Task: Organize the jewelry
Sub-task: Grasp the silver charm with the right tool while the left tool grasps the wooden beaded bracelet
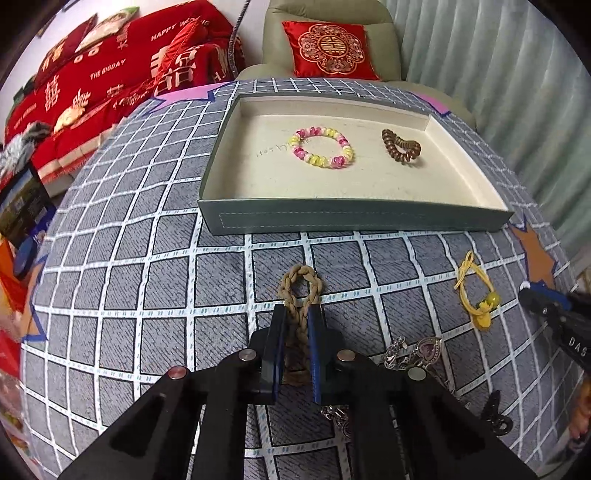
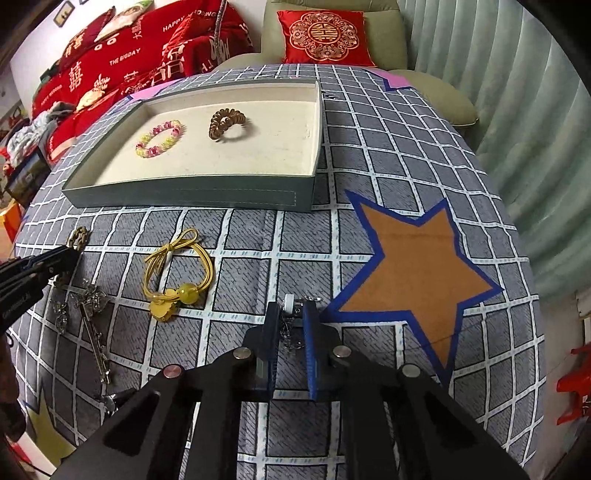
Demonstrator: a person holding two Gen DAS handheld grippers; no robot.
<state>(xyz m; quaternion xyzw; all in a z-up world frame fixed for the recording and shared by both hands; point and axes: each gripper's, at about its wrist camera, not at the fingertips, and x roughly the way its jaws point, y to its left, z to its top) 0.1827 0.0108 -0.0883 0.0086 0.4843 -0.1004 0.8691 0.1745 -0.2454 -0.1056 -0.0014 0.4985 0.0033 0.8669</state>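
Jewelry is partly sorted: the beaded bracelet (image 1: 325, 147) and brown coil tie (image 1: 400, 146) lie in the tray (image 1: 354, 216). My left gripper (image 1: 297, 314) pinches the braided rope band (image 1: 300, 291); my right gripper (image 2: 291, 314) is closed on a small silver chain piece (image 2: 290, 325). The yellow hair tie (image 2: 177, 273) and silver pendants (image 2: 86, 306) wait on the cloth, with open room before the tray's near wall.

pale green armchair (image 1: 332, 33) with red cushion (image 1: 328, 50), ribbed curtain (image 1: 498, 74) beside it.
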